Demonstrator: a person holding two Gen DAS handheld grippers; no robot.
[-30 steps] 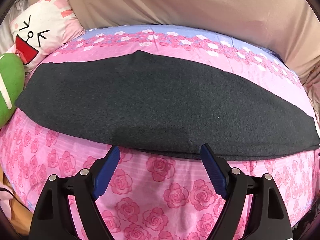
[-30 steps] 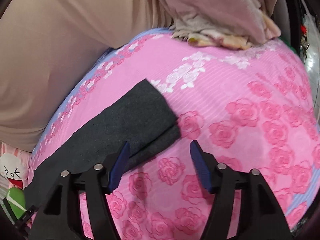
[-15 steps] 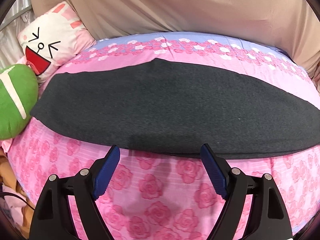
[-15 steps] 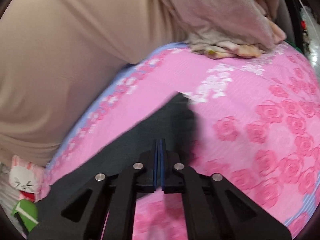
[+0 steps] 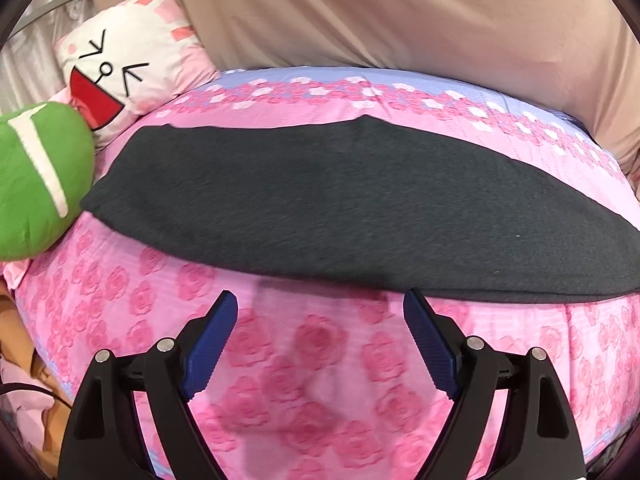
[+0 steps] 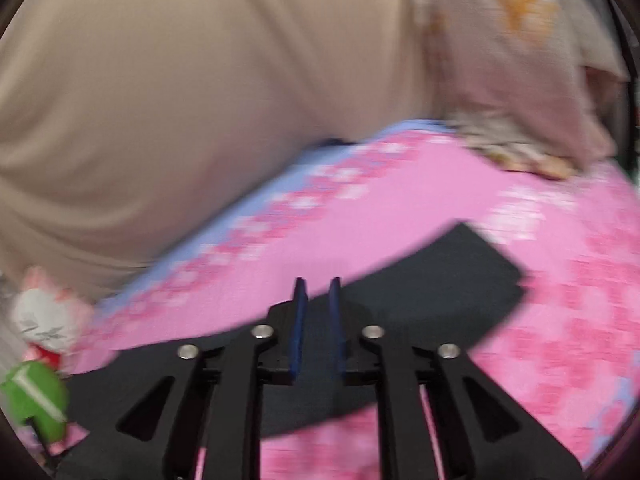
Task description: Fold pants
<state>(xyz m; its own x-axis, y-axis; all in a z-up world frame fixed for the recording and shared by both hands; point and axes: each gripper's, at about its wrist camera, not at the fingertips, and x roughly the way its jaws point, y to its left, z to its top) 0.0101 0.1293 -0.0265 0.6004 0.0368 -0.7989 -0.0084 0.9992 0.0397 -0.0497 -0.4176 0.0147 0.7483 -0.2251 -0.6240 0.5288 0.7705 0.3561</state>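
Dark grey pants [image 5: 340,208] lie flat in a long strip across the pink rose bedspread [image 5: 304,360]. My left gripper [image 5: 320,320] is open and empty, just short of the pants' near edge. In the blurred right wrist view the pants [image 6: 440,292] run from lower left to their end at the right. My right gripper [image 6: 318,300] sits over the pants' middle with its jaws a narrow gap apart. I cannot tell whether fabric is between them.
A white cartoon-face pillow [image 5: 128,52] and a green plush [image 5: 36,176] sit at the bed's left end. A beige cover [image 5: 400,12] rises behind the bed. A pile of pale cloth [image 6: 520,80] lies at the right end.
The right gripper shut near the pants' end, then swung left along them and its jaws parted slightly. The left gripper drew back a little from the pants' edge.
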